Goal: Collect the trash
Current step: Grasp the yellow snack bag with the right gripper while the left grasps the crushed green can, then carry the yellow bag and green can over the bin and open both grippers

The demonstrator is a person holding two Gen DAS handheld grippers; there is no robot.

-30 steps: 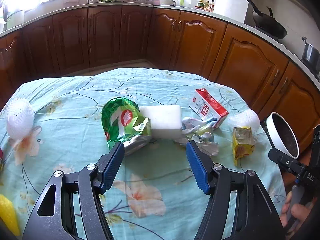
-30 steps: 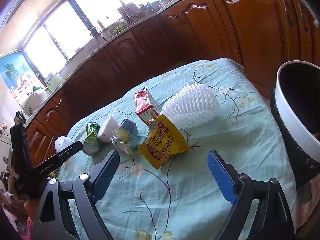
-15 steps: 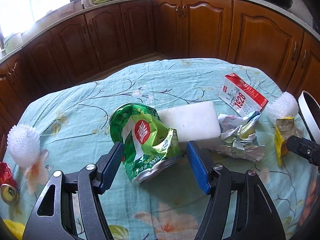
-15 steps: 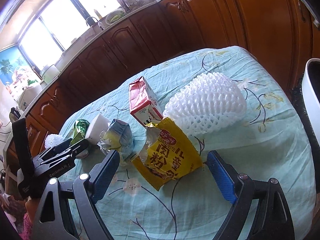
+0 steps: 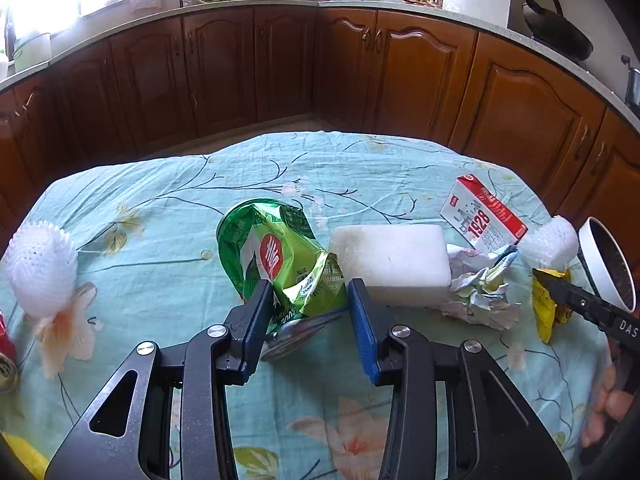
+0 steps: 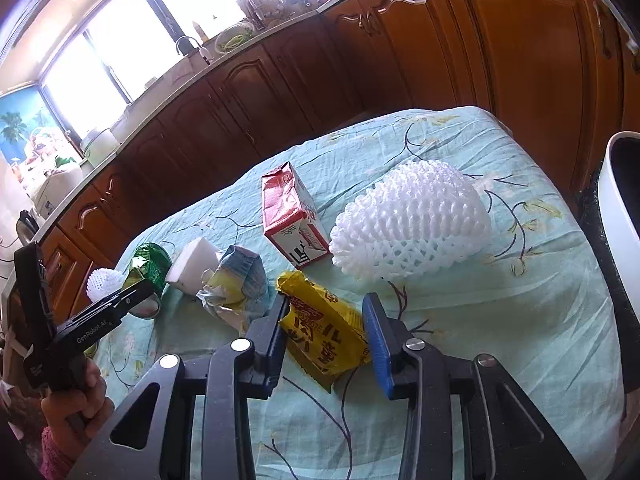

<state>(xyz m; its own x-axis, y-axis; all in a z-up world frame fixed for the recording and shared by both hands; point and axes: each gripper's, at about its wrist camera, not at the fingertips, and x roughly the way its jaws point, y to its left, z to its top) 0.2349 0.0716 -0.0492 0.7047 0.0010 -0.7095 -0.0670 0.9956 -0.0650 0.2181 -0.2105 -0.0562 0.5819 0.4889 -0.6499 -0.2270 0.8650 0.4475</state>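
The left gripper [image 5: 307, 304] has just been closing its blue-padded fingers [image 5: 256, 312] on the crushed green foil snack bag [image 5: 280, 264] – the pads now press the bag's near end from both sides, while the bag lies on the counter [image 5: 160, 288], a surface draped in a pale turquoise cloth with a floral print. Just beside the bag, toward the right edge, sits a white rectangular foam block [image 5: 394, 264], and touching that a crumpled white and yellow paper wrapper [image 5: 482, 292]. Behind the wrapper lies a red and white milk carton [image 5: 484, 216] on its side. The right gripper [image 6: 326, 322] has likewise just been closing – its fingers [image 6: 376, 332] now squeeze the yellow plastic noodle packet [image 6: 324, 332], which rests flat on the cloth near the front edge. Beyond the packet a white foam mesh fruit sleeve [image 6: 412, 228] bulges upright, touching the carton's side. A second white mesh sleeve [image 5: 42, 268] stands near the left edge, well apart from the rest. Off the right edge stands a white-rimmed bin [image 6: 620, 200] lined in black. A hand [image 6: 76, 404] grips the left gripper's handle at the lower left of the right wrist view.
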